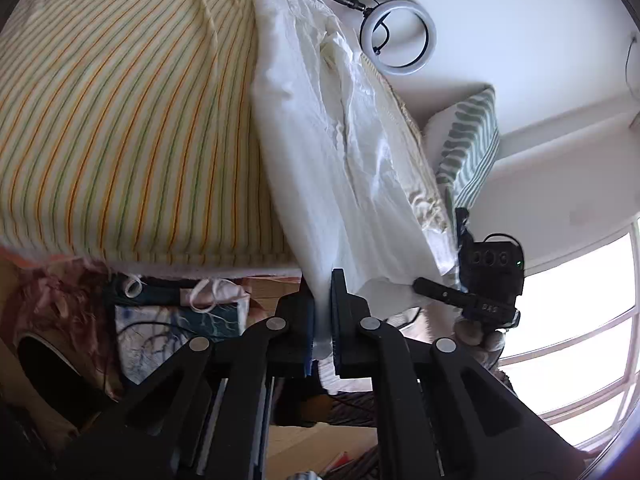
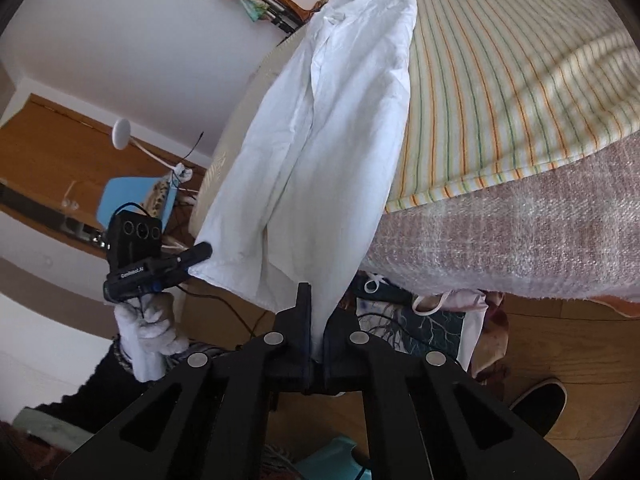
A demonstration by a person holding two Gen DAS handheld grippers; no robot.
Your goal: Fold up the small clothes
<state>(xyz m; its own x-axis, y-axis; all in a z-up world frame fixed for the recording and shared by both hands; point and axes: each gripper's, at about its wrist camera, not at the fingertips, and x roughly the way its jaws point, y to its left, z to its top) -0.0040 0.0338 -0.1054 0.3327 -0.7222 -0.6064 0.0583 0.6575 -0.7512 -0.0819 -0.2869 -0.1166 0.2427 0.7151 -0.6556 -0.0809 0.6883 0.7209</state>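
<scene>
A white garment (image 1: 320, 140) lies lengthwise on the striped bed cover (image 1: 120, 120), and its near hem hangs past the bed's edge. My left gripper (image 1: 322, 292) is shut on one corner of that hem, with white cloth pinched between the pads. In the right wrist view the same garment (image 2: 320, 160) runs up the bed. My right gripper (image 2: 318, 308) is shut on the other hem corner. Each gripper shows in the other's view: the right gripper (image 1: 424, 285) in a gloved hand (image 1: 476, 334), and the left gripper (image 2: 202, 253), both pinching the hem.
A pinkish blanket (image 2: 500, 232) hangs below the striped cover (image 2: 500, 80). A ring light (image 1: 398, 36) and a striped pillow (image 1: 468, 148) sit at the far side. A bag (image 1: 176, 320) and a black shoe (image 2: 540, 404) are on the wood floor by the bed. A bright window (image 1: 580, 320) is on the right.
</scene>
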